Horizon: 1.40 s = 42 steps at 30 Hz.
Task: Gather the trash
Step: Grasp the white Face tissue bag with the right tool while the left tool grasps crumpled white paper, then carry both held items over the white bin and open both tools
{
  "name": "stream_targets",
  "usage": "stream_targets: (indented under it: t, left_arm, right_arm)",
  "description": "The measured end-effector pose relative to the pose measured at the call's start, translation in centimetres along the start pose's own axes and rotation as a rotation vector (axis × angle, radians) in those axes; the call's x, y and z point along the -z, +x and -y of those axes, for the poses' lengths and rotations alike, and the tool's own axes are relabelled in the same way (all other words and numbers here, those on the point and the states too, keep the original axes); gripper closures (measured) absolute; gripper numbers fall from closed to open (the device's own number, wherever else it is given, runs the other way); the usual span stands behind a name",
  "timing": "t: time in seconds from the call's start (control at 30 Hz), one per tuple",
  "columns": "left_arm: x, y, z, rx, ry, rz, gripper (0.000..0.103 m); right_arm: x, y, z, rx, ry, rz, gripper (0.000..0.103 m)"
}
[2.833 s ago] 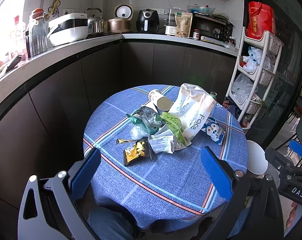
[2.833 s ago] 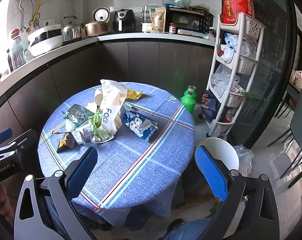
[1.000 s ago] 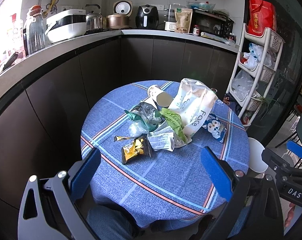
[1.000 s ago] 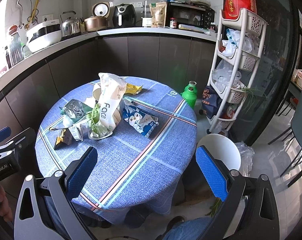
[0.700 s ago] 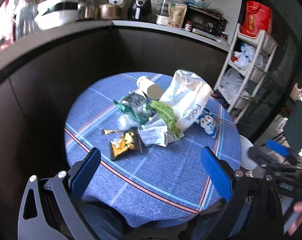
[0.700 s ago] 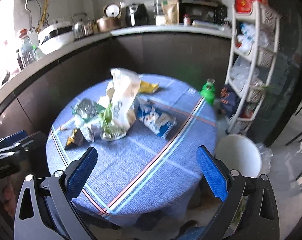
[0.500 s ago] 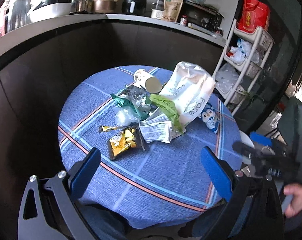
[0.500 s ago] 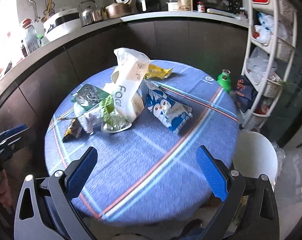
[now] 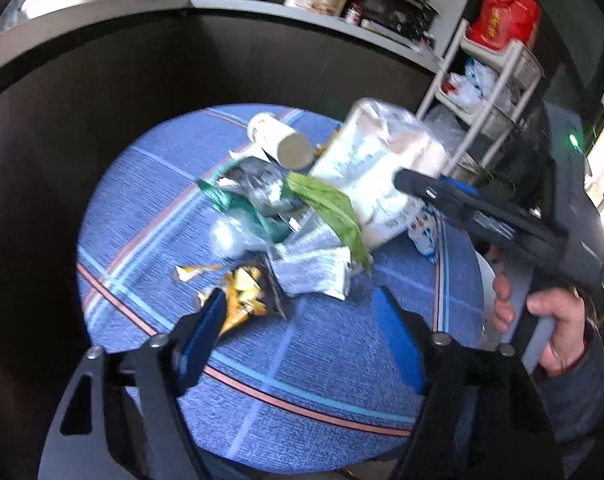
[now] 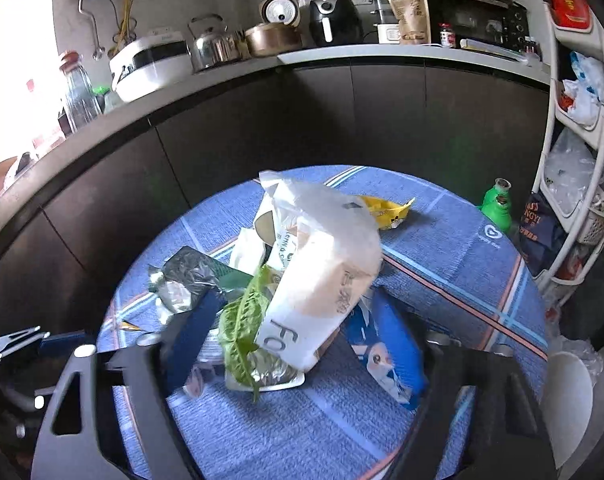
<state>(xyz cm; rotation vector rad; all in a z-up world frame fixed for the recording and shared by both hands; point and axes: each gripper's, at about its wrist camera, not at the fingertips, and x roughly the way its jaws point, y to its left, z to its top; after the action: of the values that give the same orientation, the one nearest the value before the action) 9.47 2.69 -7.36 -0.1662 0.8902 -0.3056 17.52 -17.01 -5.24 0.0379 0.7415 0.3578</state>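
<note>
In the left wrist view the left hand-held gripper (image 9: pixel 302 320) hangs low over the near part of the round blue worktop (image 9: pixel 302 400), jaws spread wide with nothing between them. Its left blue pad (image 9: pixel 206 322) overlaps the yellow snack wrapper (image 9: pixel 242 294) in the picture; whether they touch cannot be told. To its right, the person's right hand (image 9: pixel 541 320) wraps a grey handle, carrying the right hand-held gripper (image 10: pixel 298 344) tilted in over the trash pile from the side.

In the right wrist view that gripper is also wide apart, its pads flanking the base of the white plastic bag (image 10: pixel 321 272), with a green leaf (image 10: pixel 242 320) and a foil tray (image 10: pixel 270 376) between them; nothing is clamped. The blue cartoon packet (image 10: pixel 385 356) lies by the right pad.

Farther back are a crumpled silver wrapper (image 10: pixel 190 280), a paper cup (image 9: pixel 282 146) on its side, and a yellow packet (image 10: pixel 385 206). A white bin (image 10: pixel 567 400) stands on the floor beside the worktop, with a green bottle (image 10: pixel 497 206) beyond the far edge.
</note>
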Motion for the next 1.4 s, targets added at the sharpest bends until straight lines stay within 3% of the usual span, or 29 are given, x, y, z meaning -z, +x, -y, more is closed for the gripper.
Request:
stream_targets:
  t: [0.07,0.2,0.33,0.47,0.63,0.73,0.83,0.9,0.97,1.1,1.13,1.17,1.23,1.4]
  left_arm:
    - [0.1,0.7,0.3,0.026,0.001,-0.023,0.049]
    - [-0.3,1.8,0.7,0.043,0.002,-0.031,0.052]
    - [-1.4,2.4,1.5,0.068,0.003,-0.02,0.045]
    - [-1.7,3.0,3.3,0.109,0.054,-0.031,0.047]
    - [-1.1,3.9,4.3,0.097,0.059,-0.065,0.044]
    - [-0.4,3.7,4.2,0.069,0.039,-0.067,0.03]
    - [-0.6,4.2,4.1,-0.016,0.043,-0.057,0.029]
    - [-1.2,5.1,3.7,-0.029,0.024,-0.073,0.033]
    - [-1.3,5.8,3.2,-0.026,0.011,-0.099,0.048]
    - [-1.2,7.8,2.4,-0.045,0.001,-0.159,0.067]
    - [-1.1,8.3,2.1,-0.038,-0.015,-0.171,0.08]
    - [-1.0,8.5,1.9,-0.024,-0.028,-0.182,0.086]
    - [-0.9,8.5,1.8,-0.02,-0.038,-0.176,0.095]
    - [-1.7,5.0,2.2,-0.025,-0.019,-0.101,0.098]
  right_arm:
    - [0.2,-0.4,-0.2,-0.001,-0.01,0.019,0.089]
    - [0.8,-3.6,-0.4,-0.007,-0.003,0.089,0.095]
    - [1.6,-7.3,0.0,0.031,0.023,0.162,0.099]
    - [2.9,-10.7,1.0,0.099,0.048,0.207,0.101]
    - [4.3,-13.6,2.0,0.15,0.067,0.235,0.102]
    - [5.1,-14.8,2.4,0.151,0.082,0.242,0.102]
    - [5.7,-15.3,2.6,0.135,0.095,0.243,0.102]
    - [6.1,-15.4,2.6,0.126,0.094,0.241,0.102]
    - [6.3,-15.6,2.5,0.121,0.091,0.244,0.102]
    - [6.5,-15.9,2.5,0.113,0.094,0.253,0.102]
    - [6.5,-15.9,2.4,0.114,0.094,0.253,0.102]
    - [6.6,-15.9,2.5,0.111,0.096,0.25,0.102]
    - [6.6,-16.2,2.4,0.109,0.101,0.254,0.102]
    - [6.4,-17.8,2.7,0.111,0.122,0.302,0.102]
